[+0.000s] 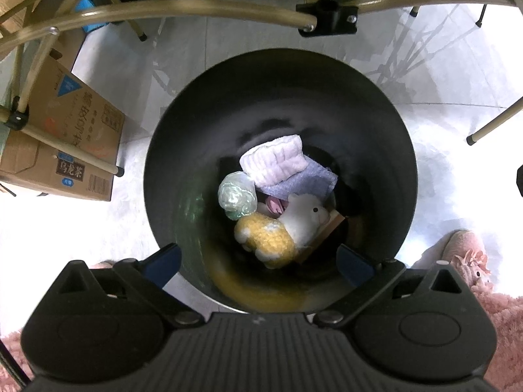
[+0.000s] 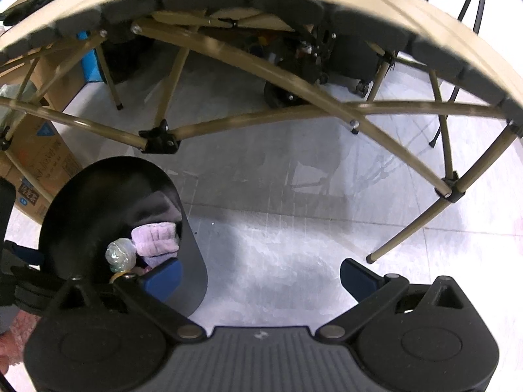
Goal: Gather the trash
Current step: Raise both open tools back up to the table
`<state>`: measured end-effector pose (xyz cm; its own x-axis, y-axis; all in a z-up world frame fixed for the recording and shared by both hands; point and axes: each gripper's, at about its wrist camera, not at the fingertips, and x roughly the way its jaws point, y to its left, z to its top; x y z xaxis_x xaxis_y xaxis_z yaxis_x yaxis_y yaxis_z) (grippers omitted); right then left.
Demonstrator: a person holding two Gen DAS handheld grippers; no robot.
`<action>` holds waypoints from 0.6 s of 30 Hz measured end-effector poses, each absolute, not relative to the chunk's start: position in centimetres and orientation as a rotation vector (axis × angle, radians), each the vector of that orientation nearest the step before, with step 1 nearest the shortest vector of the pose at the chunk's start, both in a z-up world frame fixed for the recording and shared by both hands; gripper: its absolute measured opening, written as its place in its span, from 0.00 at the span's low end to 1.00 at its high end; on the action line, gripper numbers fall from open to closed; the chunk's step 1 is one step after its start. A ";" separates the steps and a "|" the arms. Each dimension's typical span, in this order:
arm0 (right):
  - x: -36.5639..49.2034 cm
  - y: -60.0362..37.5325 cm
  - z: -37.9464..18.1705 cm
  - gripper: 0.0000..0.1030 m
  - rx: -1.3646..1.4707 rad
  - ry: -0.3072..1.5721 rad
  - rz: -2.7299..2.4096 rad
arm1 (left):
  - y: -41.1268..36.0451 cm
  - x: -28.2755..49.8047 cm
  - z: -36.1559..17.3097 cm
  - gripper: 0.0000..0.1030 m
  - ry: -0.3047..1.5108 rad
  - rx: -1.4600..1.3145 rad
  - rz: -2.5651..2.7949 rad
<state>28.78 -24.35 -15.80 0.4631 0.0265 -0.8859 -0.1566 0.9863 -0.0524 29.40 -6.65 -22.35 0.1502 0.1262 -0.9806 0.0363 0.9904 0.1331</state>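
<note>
— Where did your left wrist camera look?
— Straight down into the black bin (image 1: 170,150), close above it.
— And your right?
— Beside it, facing the folding table (image 2: 376,3); both shared the bin.

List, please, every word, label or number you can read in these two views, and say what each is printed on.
"乌龙茶": dark label on the cardboard box, left wrist view.
Large vertical characters and the barcode on that box: too blurred to read.
Print on the same box in the right wrist view: unreadable.
Nothing else carries text.
</note>
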 end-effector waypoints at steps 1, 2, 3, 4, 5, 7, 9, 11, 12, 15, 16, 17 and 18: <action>28.6 -24.3 -15.5 1.00 -0.137 1.073 0.117 | -6.6 29.3 -22.1 1.00 1.415 0.137 0.065; 28.4 -24.3 -15.1 1.00 -0.139 1.062 0.123 | -6.5 29.1 -21.9 1.00 1.408 0.136 0.063; 28.2 -24.3 -14.7 1.00 -0.140 1.050 0.130 | -6.4 29.0 -21.6 1.00 1.401 0.137 0.061; 28.0 -24.2 -14.3 1.00 -0.141 1.038 0.135 | -6.4 28.9 -21.3 1.00 1.393 0.139 0.060; 27.8 -24.2 -14.0 1.00 -0.143 1.026 0.139 | -6.3 28.7 -21.0 1.00 1.384 0.139 0.060; 27.3 -24.1 -13.3 1.00 -0.150 1.001 0.146 | -6.1 28.3 -20.3 1.00 1.362 0.137 0.058; 27.0 -24.1 -12.6 1.00 -0.149 0.979 0.158 | -5.9 28.0 -19.5 1.00 1.336 0.139 0.062; 26.6 -24.1 -11.9 1.00 -0.146 0.957 0.170 | -5.9 27.7 -18.6 1.00 1.299 0.150 0.071; 26.4 -24.1 -11.5 1.00 -0.144 0.945 0.174 | -5.9 27.5 -18.1 1.00 1.278 0.156 0.078; 25.9 -24.4 -10.5 1.00 -0.131 0.911 0.190 | -5.6 26.9 -16.5 1.00 1.216 0.165 0.088; 25.8 -24.4 -10.2 1.00 -0.127 0.901 0.194 | -5.4 26.7 -16.0 1.00 1.198 0.162 0.089; 25.8 -24.5 -9.9 1.00 -0.125 0.892 0.196 | -5.2 26.5 -15.5 1.00 1.181 0.159 0.088; 25.7 -24.5 -9.6 1.00 -0.123 0.883 0.199 | -5.1 26.2 -14.8 1.00 1.158 0.158 0.089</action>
